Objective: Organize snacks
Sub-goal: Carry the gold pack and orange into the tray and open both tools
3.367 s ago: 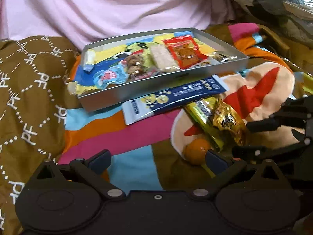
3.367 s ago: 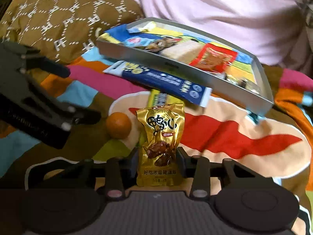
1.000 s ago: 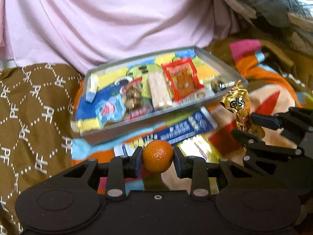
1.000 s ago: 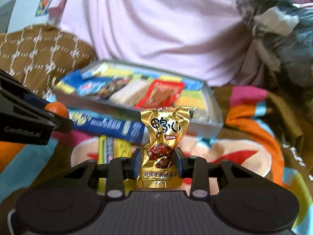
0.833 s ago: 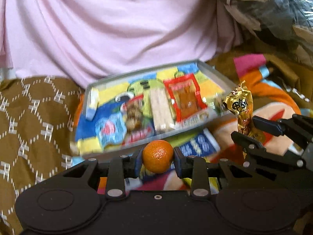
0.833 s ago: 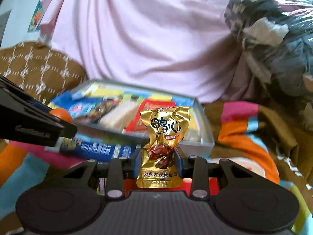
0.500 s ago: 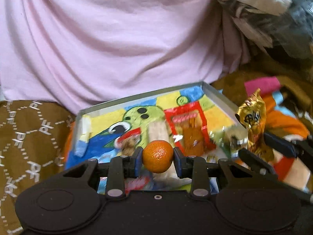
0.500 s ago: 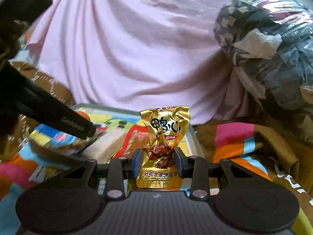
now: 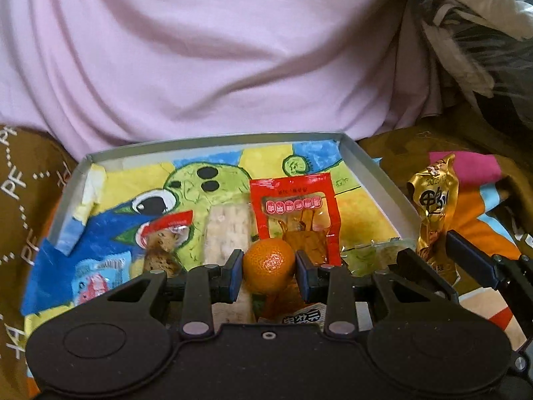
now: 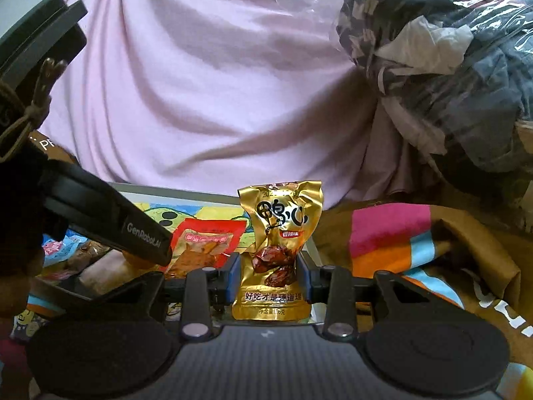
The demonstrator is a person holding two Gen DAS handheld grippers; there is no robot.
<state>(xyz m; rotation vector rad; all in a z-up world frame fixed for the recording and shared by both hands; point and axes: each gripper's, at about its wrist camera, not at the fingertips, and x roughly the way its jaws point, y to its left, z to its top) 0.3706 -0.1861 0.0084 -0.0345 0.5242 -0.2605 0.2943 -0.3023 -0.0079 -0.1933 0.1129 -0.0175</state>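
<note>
My left gripper [image 9: 269,270] is shut on a small orange mandarin [image 9: 269,269], held over the near part of the grey tray [image 9: 213,141] with a cartoon-painted floor. In the tray lie a red snack packet [image 9: 294,210], a pale rice cracker bar [image 9: 228,230], a cookie pack [image 9: 163,243] and a blue-pink packet [image 9: 96,276]. My right gripper [image 10: 269,271] is shut on a gold snack pouch [image 10: 279,246], upright, at the tray's right edge [image 10: 173,190]. That pouch [image 9: 433,213] and the right gripper [image 9: 443,253] show at the right of the left wrist view.
A pink sheet [image 9: 213,60] rises behind the tray. Brown patterned fabric [image 9: 20,186] lies left. Striped colourful bedding [image 10: 393,240] spreads right, with a plastic-wrapped bundle of clothes [image 10: 443,53] above it. The left gripper's body [image 10: 110,220] crosses the left of the right wrist view.
Both grippers have moved forward over the bedding toward the tray, each keeping its hold. The tray now fills the left wrist view; the blue wrapper in front of it has dropped out of sight.
</note>
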